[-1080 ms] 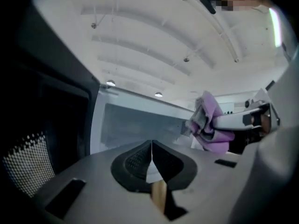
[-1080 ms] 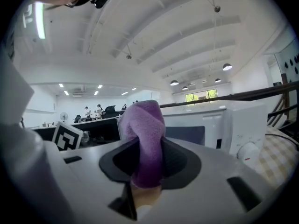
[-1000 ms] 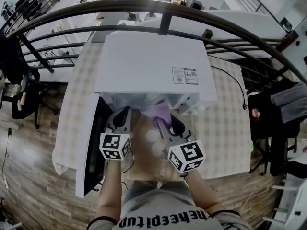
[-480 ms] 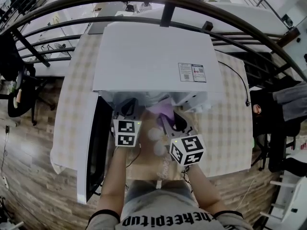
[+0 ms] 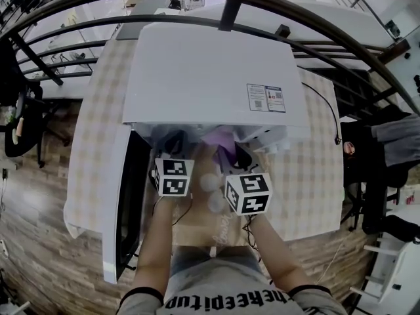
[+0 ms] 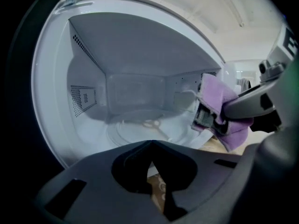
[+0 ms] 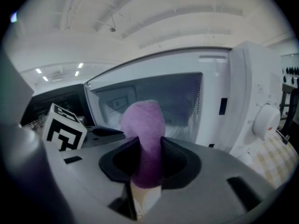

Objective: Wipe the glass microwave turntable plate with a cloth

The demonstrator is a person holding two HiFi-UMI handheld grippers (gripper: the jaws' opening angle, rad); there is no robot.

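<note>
The glass turntable plate (image 6: 140, 130) lies flat on the floor of the open white microwave (image 5: 210, 77). My right gripper (image 5: 230, 151) is shut on a purple cloth (image 7: 145, 134) and holds it at the right side of the oven's mouth, above the plate's near right rim; the cloth (image 6: 219, 113) does not touch the glass. My left gripper (image 5: 172, 146) is at the left of the mouth, its jaws (image 6: 152, 148) shut on nothing, just in front of the plate. In the head view the plate is hidden under the oven's top.
The microwave door (image 5: 121, 195) hangs open to the left of my left arm. The control panel with its knob (image 7: 267, 120) is right of the cavity. The oven stands on a checked tablecloth (image 5: 308, 176); a black cable (image 5: 328, 117) runs at the right, a dark railing (image 5: 230, 8) behind.
Both grippers have moved forward to the oven's mouth, the left one further in. The right one has drawn closer to the left, still holding the cloth.
</note>
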